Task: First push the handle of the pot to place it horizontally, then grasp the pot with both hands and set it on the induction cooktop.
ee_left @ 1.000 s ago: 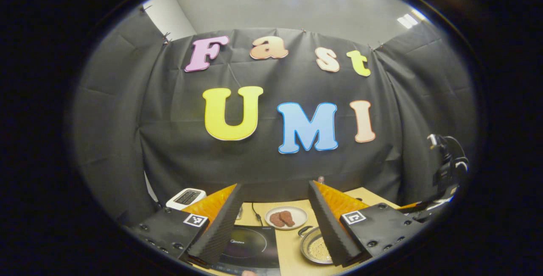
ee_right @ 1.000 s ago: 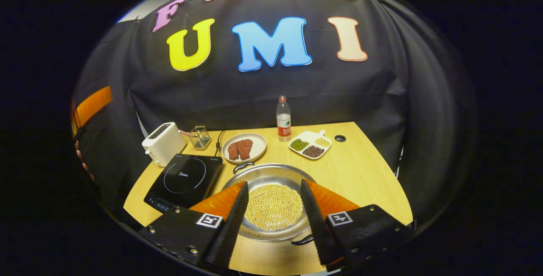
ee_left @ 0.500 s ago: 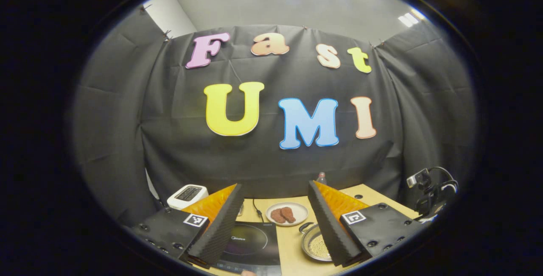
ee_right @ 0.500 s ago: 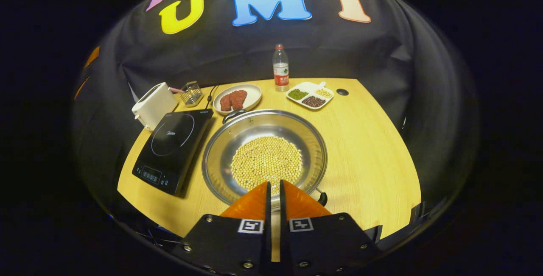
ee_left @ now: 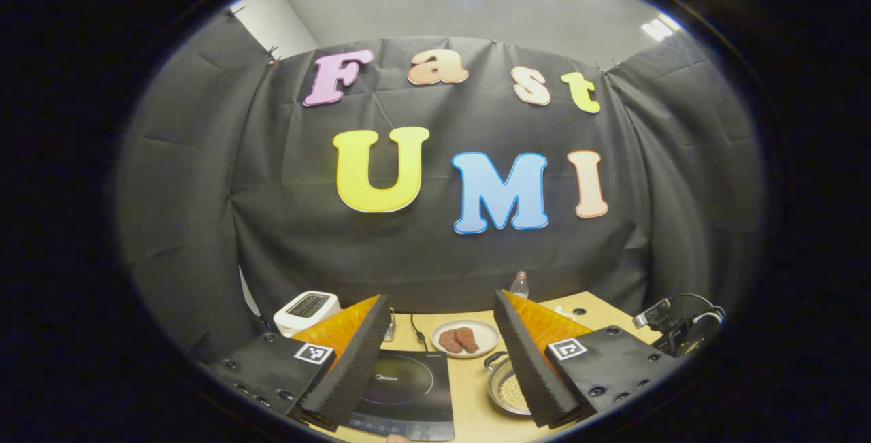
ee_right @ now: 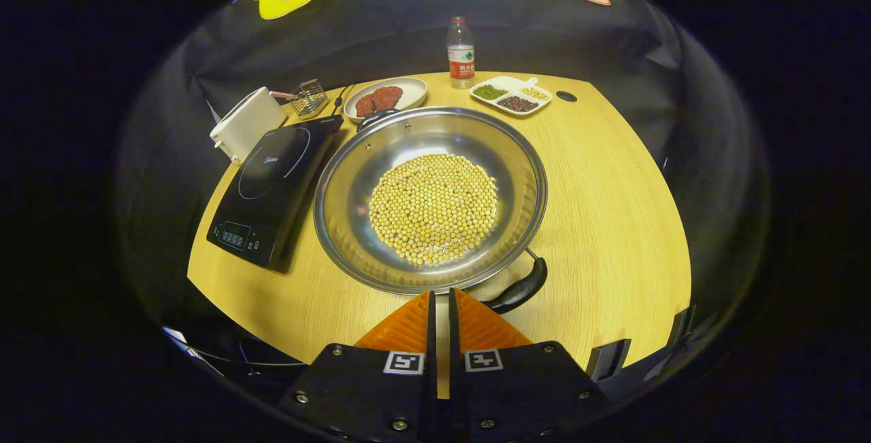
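Note:
A wide steel pot (ee_right: 354,177) holding soybeans sits on the wooden table (ee_right: 612,184), right beside the black induction cooktop (ee_right: 272,177). One black handle (ee_right: 520,288) sticks out at the pot's near right rim, the other handle (ee_right: 376,116) at its far left rim. My right gripper (ee_right: 440,293) is shut with nothing in it, just off the pot's near rim and left of the near handle. My left gripper (ee_left: 441,300) hangs open and high, back from the table. Below its fingers lie the cooktop (ee_left: 408,392) and part of the pot (ee_left: 507,392).
Along the back stand a white toaster (ee_right: 246,123), a small wire basket (ee_right: 309,97), a plate of meat (ee_right: 386,97), a water bottle (ee_right: 461,54) and a divided dish of beans (ee_right: 512,96). The table's curved front edge runs just under my right gripper.
My right gripper shut, then came down and tilted over the pot's near rim, so the pot now looms larger. The left gripper drifted only slightly, showing more of the table.

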### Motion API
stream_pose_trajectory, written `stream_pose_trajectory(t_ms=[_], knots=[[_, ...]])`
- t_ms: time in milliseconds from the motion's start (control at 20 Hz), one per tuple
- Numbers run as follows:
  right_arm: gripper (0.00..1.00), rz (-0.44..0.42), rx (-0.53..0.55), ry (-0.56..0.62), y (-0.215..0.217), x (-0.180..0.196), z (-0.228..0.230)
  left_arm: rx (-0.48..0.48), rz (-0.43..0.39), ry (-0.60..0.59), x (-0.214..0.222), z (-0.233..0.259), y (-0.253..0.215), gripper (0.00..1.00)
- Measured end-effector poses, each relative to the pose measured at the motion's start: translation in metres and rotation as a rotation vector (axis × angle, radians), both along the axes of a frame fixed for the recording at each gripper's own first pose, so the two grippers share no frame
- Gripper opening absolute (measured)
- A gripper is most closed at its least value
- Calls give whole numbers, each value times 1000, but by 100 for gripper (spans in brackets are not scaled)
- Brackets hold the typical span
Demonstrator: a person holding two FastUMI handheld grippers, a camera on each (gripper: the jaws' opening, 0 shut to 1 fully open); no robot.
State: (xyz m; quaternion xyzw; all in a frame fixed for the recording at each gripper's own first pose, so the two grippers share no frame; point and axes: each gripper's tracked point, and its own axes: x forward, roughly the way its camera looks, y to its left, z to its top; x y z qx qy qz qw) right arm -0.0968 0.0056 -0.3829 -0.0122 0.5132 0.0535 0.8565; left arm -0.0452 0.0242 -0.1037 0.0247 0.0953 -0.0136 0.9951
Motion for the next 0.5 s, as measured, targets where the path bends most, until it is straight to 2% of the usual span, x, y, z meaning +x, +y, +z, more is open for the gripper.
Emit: stream_pose_trajectory(t_ms=[300, 500], knots=[[7, -43, -12, 57, -16, -3, -20, 5, 16, 16, -5, -6, 5, 99], [7, -52, 33, 82, -12, -6, -28, 7, 18, 19, -3, -6, 3, 99]])
